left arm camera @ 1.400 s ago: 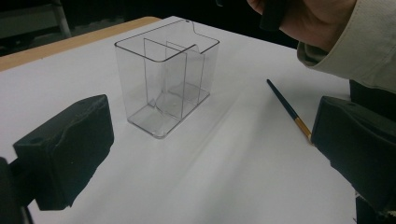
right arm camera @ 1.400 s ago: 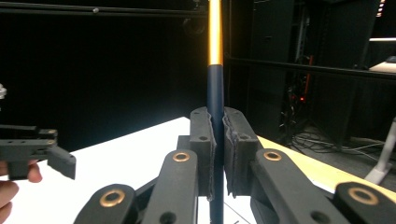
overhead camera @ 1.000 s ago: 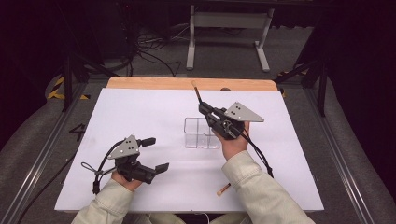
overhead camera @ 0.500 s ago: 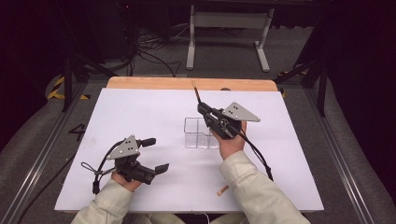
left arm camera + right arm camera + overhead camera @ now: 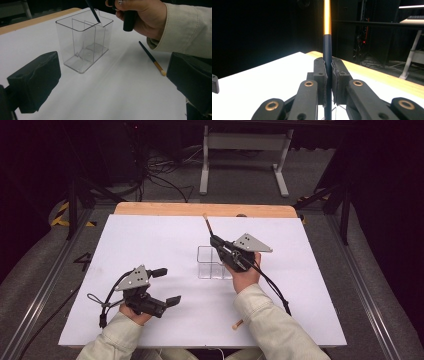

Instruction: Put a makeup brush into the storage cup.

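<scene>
Brush (image 5: 327,47) sits clamped upright between the jaws of the right gripper (image 5: 327,75), dark tip dipping into the far compartment of the clear divided holder (image 5: 83,45), apparently so it can drop in cleanly; the left gripper (image 5: 164,286) rests on the white table (image 5: 150,240) with jaws spread and empty, probably waiting; a second brush (image 5: 152,58) lies flat near the right sleeve.

The right gripper (image 5: 327,82) has its black fingers (image 5: 320,77) pressed together on a brush handle (image 5: 327,50), dark blue below and orange above, standing upright between them. Beyond lies the white bench (image 5: 274,72) with its wooden edge (image 5: 372,72).
</scene>
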Demonstrator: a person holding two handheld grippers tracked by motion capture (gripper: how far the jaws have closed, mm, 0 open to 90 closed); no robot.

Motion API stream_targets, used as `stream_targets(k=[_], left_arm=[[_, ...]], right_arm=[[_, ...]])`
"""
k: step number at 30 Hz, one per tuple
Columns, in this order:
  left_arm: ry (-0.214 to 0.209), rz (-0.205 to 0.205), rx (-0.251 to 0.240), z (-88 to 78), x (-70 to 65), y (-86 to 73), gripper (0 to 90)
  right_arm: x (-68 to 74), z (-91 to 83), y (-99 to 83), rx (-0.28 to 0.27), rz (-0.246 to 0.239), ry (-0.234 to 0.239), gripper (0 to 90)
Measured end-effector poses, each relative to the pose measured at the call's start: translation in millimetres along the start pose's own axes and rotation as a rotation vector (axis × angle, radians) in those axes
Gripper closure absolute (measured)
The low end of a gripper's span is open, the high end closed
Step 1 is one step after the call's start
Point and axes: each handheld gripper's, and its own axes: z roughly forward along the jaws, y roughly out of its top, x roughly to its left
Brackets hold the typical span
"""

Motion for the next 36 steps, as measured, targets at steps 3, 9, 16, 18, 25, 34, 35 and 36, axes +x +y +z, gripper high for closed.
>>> stream_targets(k=[3,9,16,18,25,34,35,36], left_arm=[[-0.003,-0.010,-0.005,0.2,-0.7,-0.3,0.1],[-0.004,-0.008,-0.003,-0.7,-0.4,-0.4,0.1],[-0.002,-0.007,-0.005,0.2,-0.6,-0.7,0.1],[-0.002,-0.003,-0.004,0.1,-0.3,-0.6,0.1],[-0.005,-0.007,-0.003,-0.1,-0.5,-0.6,0.1],[-0.003,-0.001,-0.002,-0.1,-0.2,-0.6,0.1],[-0.003,-0.006,-0.004,0.1,-0.5,-0.7,0.1],[-0.003,-0.006,-0.004,0.1,-0.5,-0.7,0.1]], right_arm=[[0.7,2.1,-3.3,0.019,0.001,-0.009,83.7],[0.4,5.1,-8.0,0.050,-0.001,-0.023,83.7],[0.3,6.1,-12.1,0.077,0.012,-0.026,83.6],[0.4,6.6,-12.8,0.086,0.012,-0.029,83.6],[-0.6,7.9,-15.7,0.113,0.015,-0.027,83.4],[-0.9,4.7,-16.4,0.136,0.023,-0.032,83.3],[-0.7,4.4,-16.4,0.138,0.025,-0.033,83.2],[-0.9,3.8,-16.4,0.140,0.026,-0.032,83.2]])
